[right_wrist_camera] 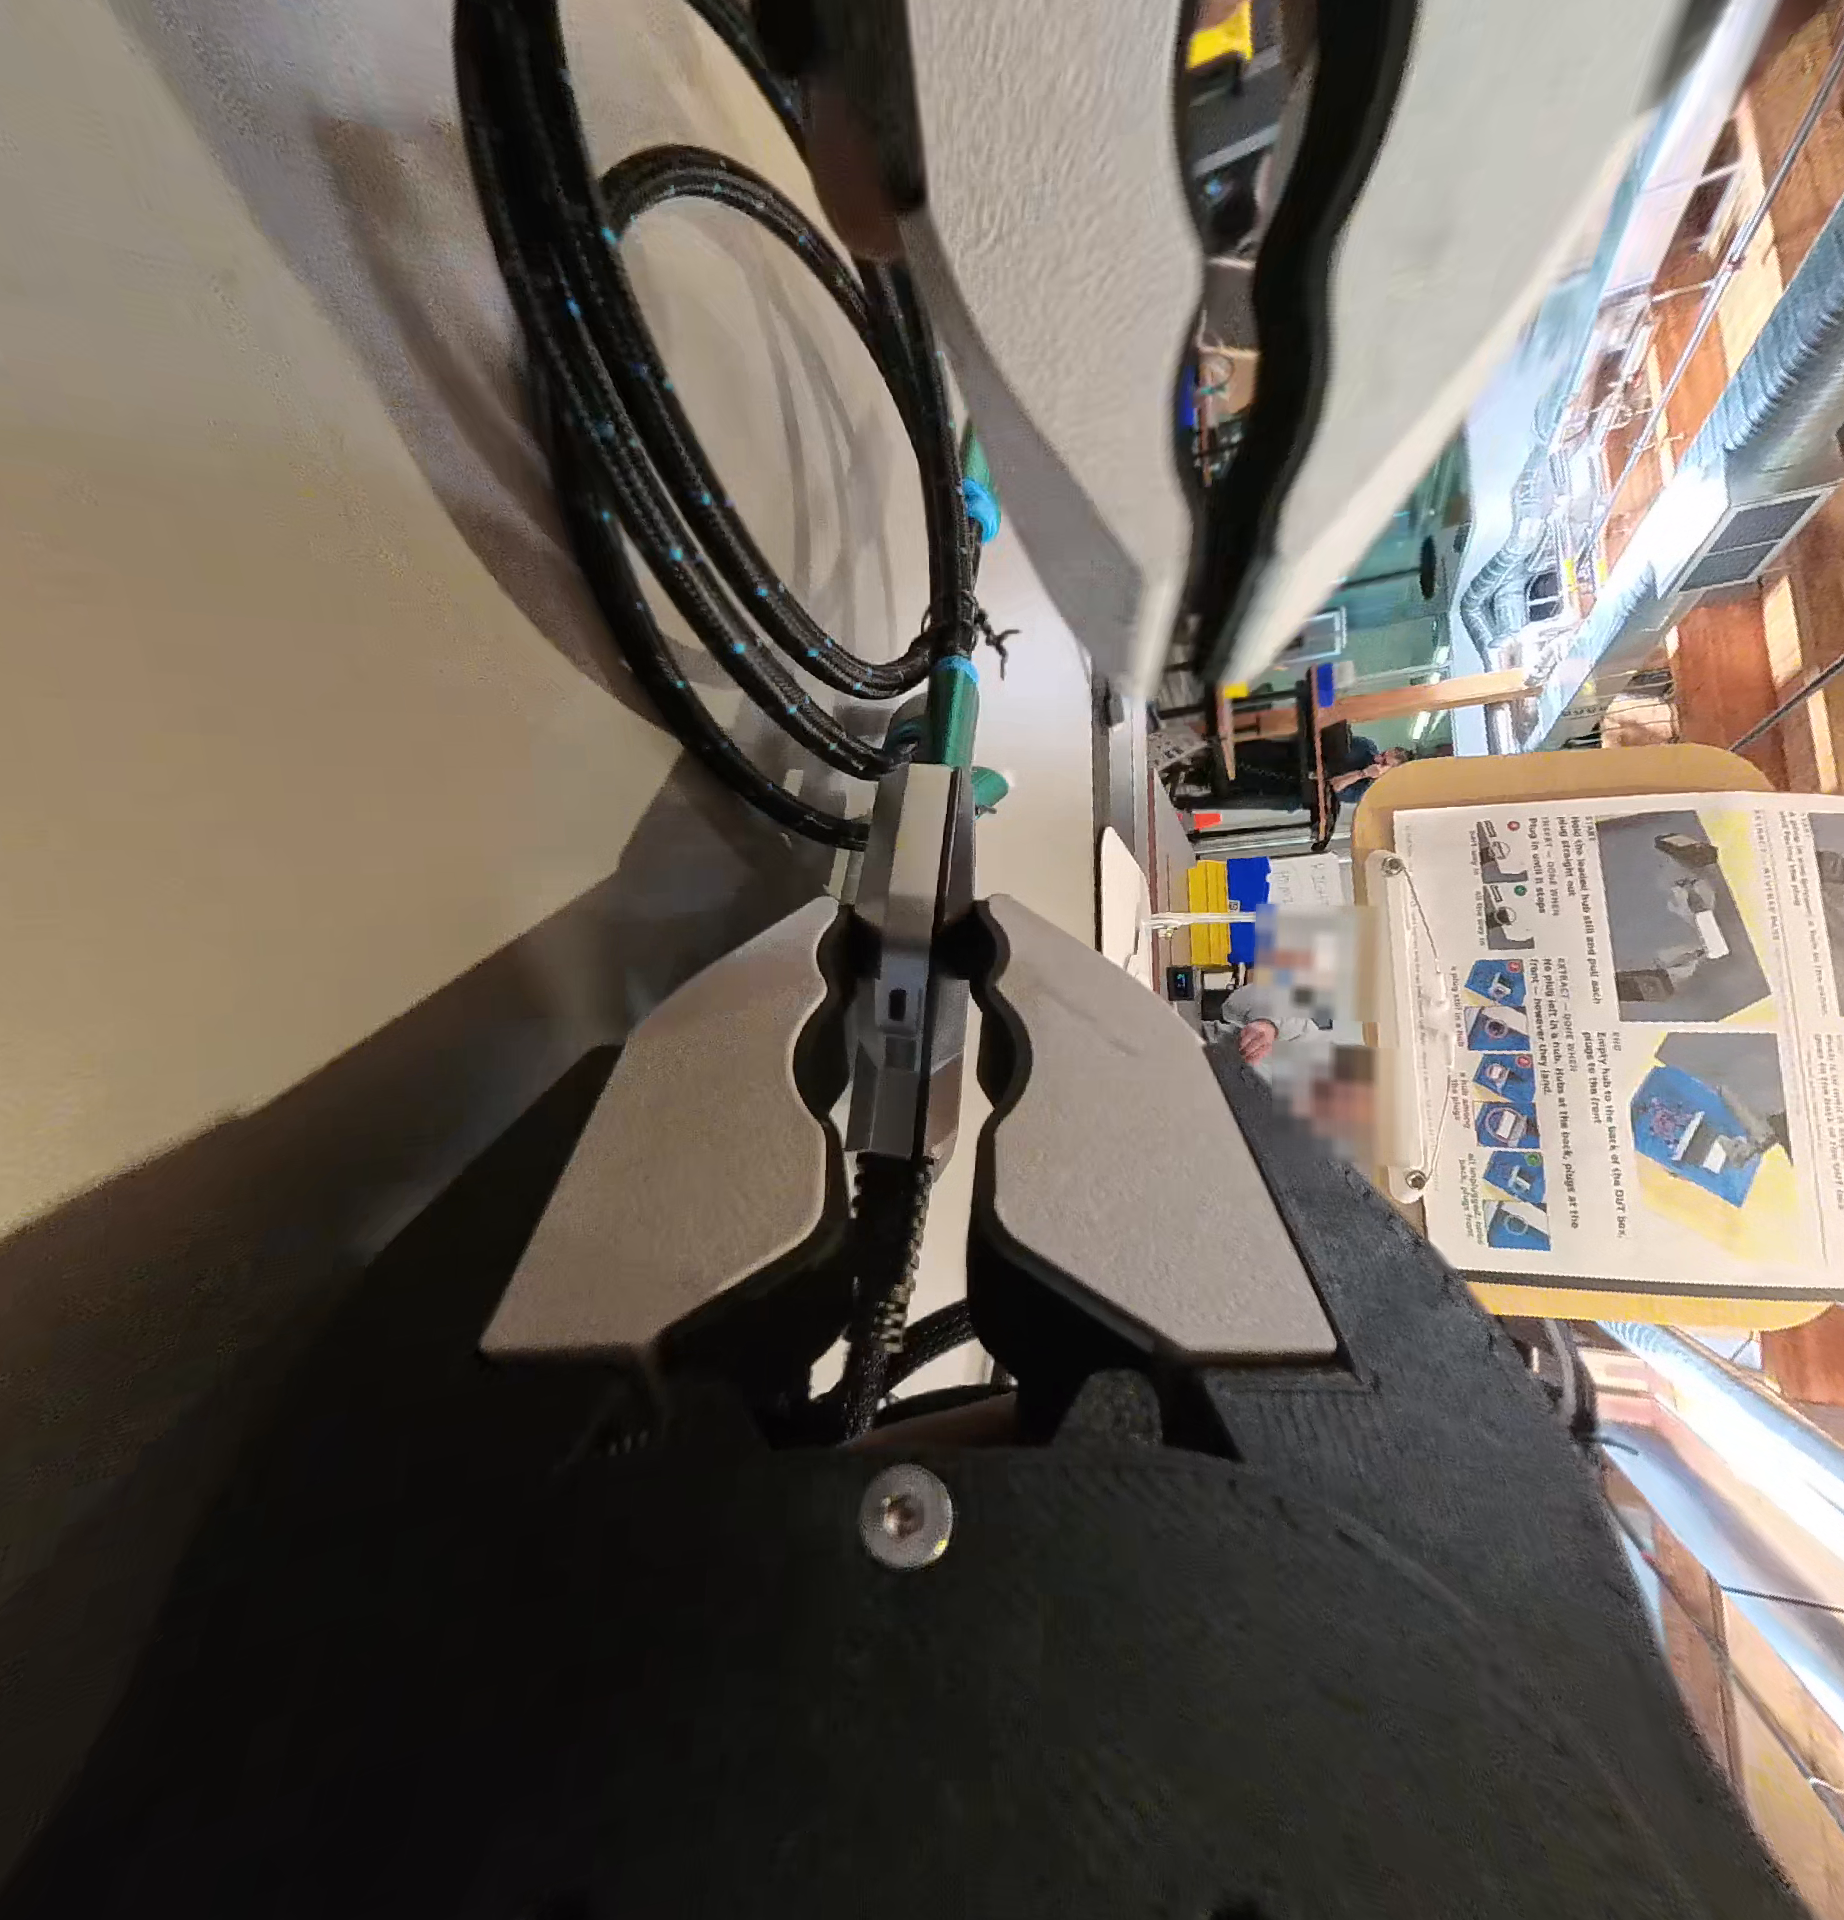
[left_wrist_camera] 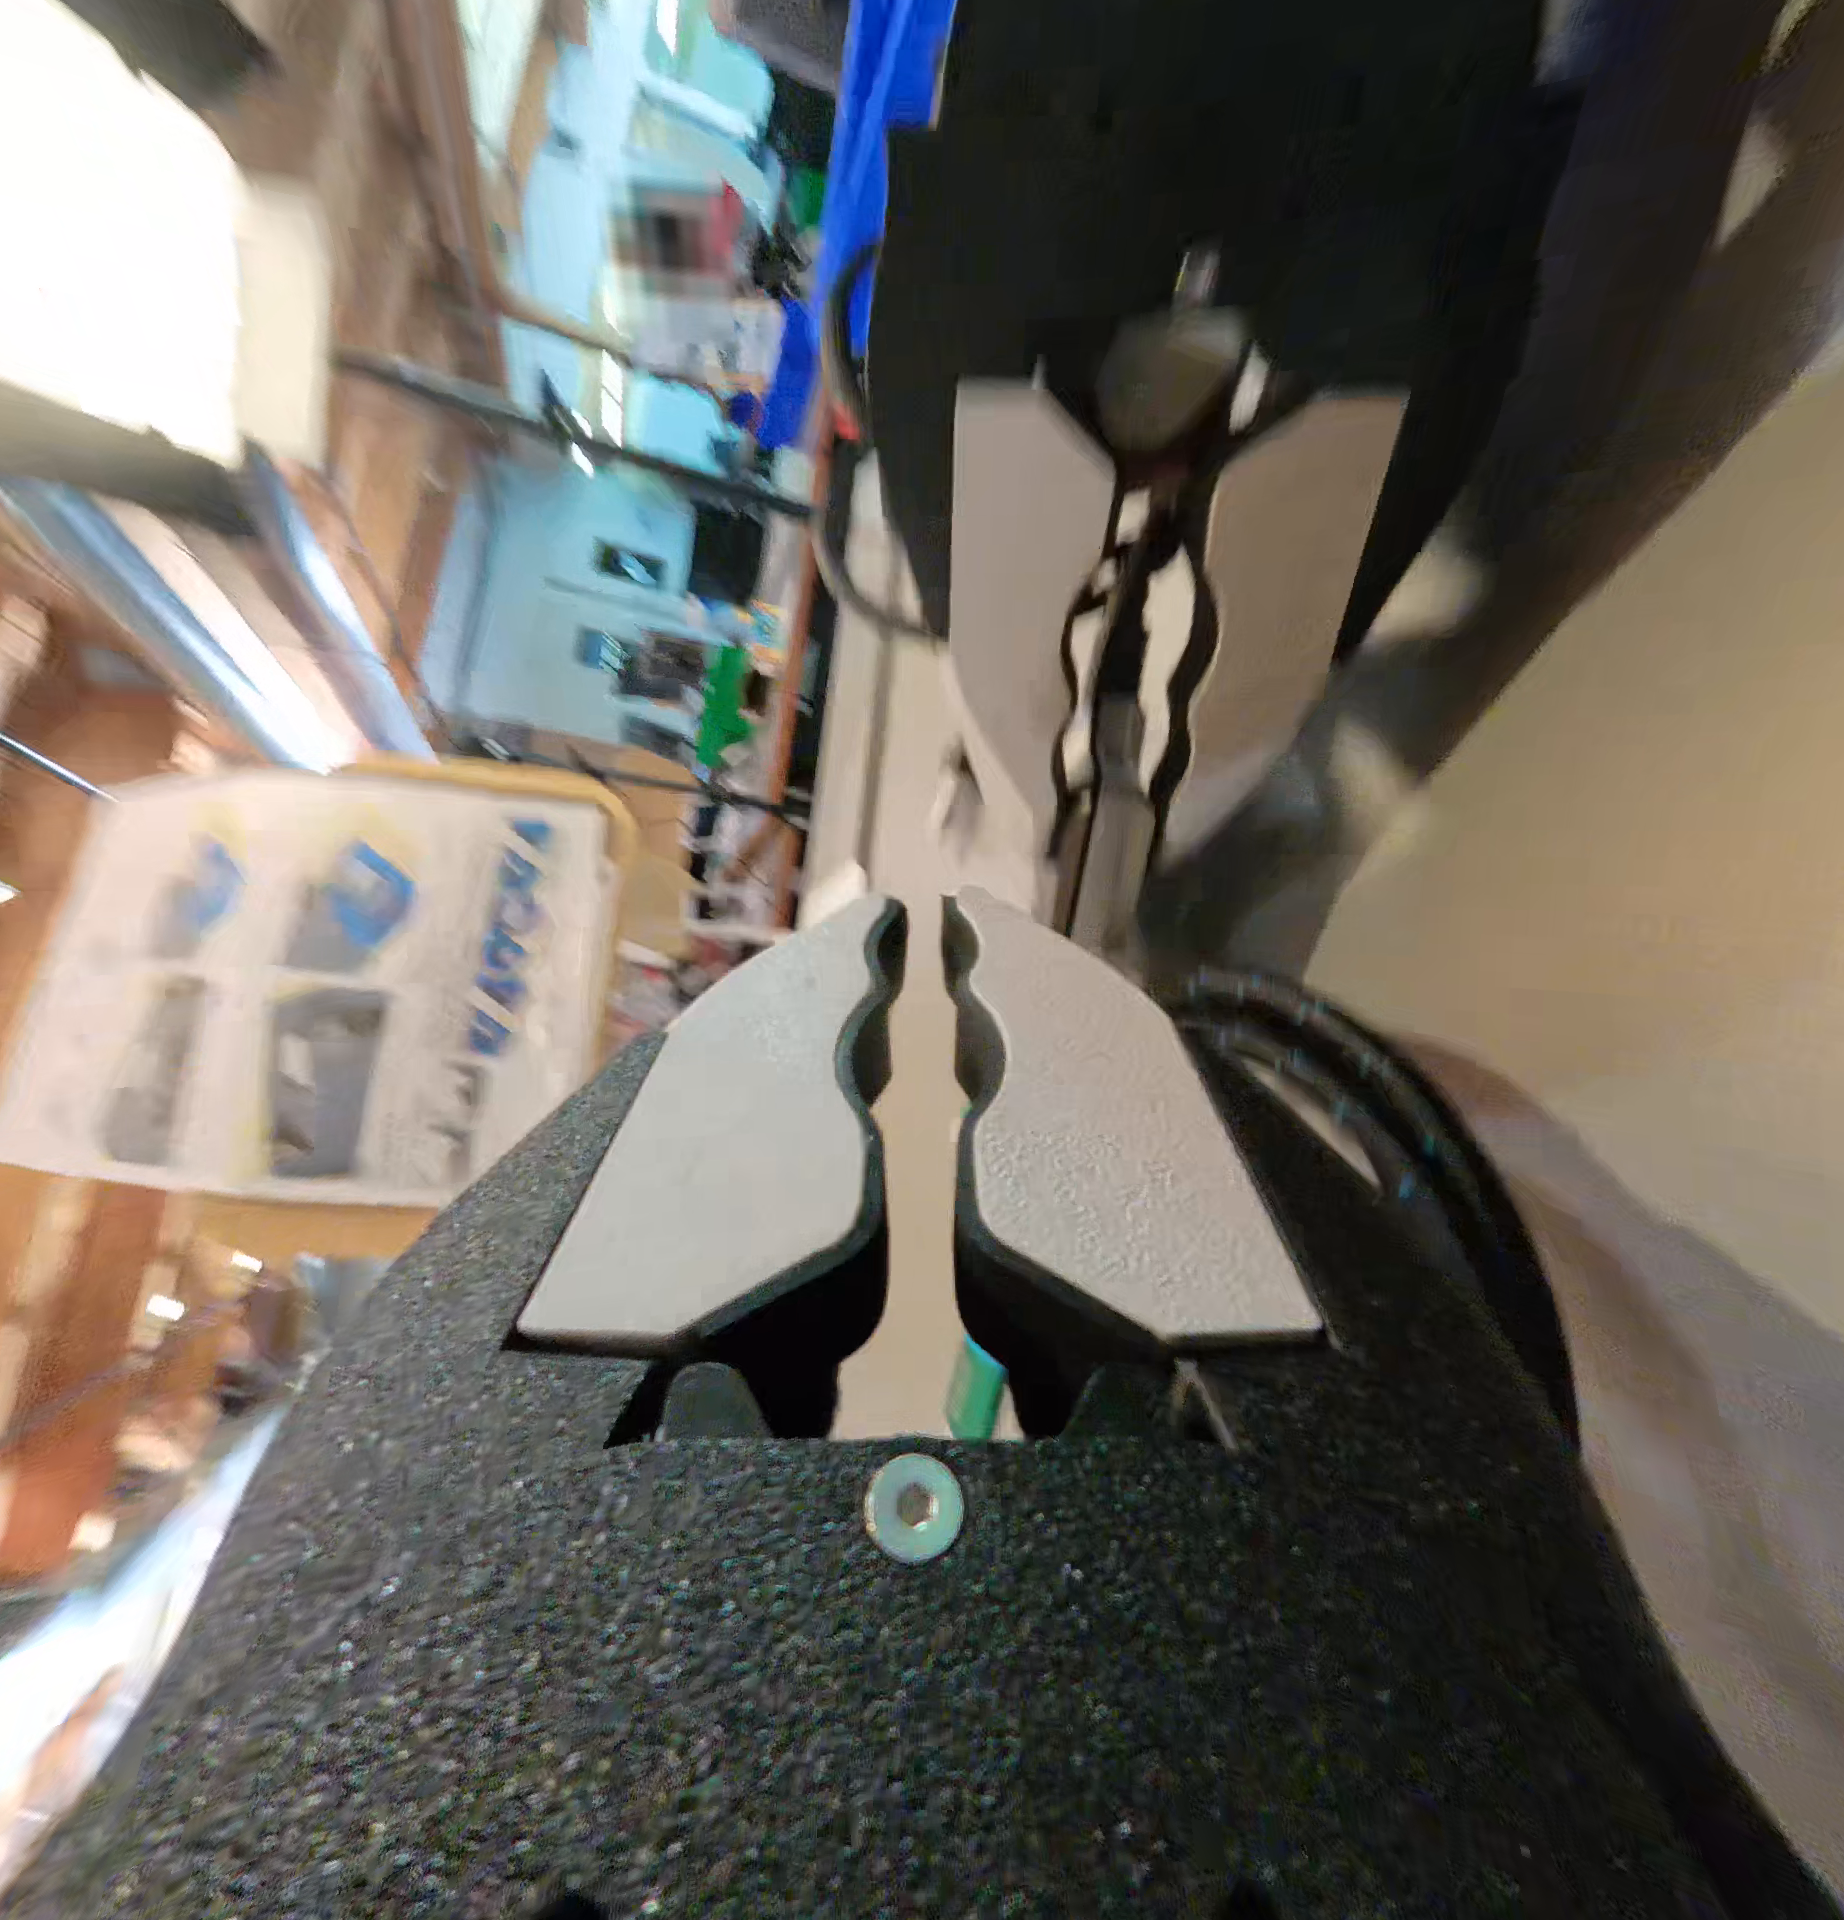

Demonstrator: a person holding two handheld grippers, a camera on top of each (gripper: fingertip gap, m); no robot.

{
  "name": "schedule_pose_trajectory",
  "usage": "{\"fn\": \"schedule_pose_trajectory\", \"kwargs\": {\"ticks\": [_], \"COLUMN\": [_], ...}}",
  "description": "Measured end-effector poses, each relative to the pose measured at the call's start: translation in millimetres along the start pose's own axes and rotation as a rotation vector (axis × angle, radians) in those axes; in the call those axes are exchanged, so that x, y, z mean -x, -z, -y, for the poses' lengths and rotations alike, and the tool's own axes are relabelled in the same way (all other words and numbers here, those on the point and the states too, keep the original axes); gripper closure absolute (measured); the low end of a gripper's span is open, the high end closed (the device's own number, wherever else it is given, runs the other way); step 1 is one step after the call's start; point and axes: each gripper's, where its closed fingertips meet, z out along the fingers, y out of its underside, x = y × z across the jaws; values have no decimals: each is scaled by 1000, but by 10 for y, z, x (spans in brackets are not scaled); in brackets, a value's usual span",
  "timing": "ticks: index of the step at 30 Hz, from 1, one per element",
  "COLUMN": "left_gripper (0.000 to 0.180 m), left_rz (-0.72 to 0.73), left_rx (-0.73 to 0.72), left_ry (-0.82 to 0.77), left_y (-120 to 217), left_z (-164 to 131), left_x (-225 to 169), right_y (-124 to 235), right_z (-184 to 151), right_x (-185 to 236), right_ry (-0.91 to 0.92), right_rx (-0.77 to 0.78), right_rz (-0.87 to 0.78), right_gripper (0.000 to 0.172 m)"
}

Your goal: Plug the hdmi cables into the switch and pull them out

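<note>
While the right gripper (right_wrist_camera: 907, 935) pinches a grey hub (right_wrist_camera: 902, 997) by black cables (right_wrist_camera: 627, 416), the left gripper (left_wrist_camera: 925, 914) hangs nearly closed, bare, above the table (left_wrist_camera: 1624, 727).

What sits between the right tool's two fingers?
A slim grey hub, clamped by the right tool; its black braided cable trails back between the fingers. The right wrist view shows this.

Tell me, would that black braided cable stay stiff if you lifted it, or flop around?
Probably floppy: the black braided cable already curls in loose loops against the pale surface. Its woven skin looks grippy rather than slippery. The grey hub clamped in the right gripper looks rigid, so only the cable should dangle.
</note>
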Motion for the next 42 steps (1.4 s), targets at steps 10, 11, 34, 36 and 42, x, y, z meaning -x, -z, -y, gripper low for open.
{"fn": "schedule_pose_trajectory", "kwargs": {"ticks": [10, 11, 34, 36, 42], "left_gripper": [138, 141, 161, 162, 163], "left_rz": [-326, -314, -237, -236, -223], "left_rx": [246, 262, 211, 221, 221], "left_ry": [126, 112, 38, 27, 15], "left_y": [-118, -130, -181, -181, -181], "left_z": [-722, -757, -575, -572, -548], "left_x": [-484, -477, -450, -448, -439], "right_y": [-34, -32, -53, -54, -43], "right_z": [196, 223, 74, 90, 131], "right_x": [40, 48, 45, 46, 30], "right_ry": [103, 107, 85, 86, 63], "right_rx": [-29, -38, 58, 47, 31], "right_rz": [-37, -37, -69, -62, -51], "right_gripper": [152, 152, 153, 153, 153]}}
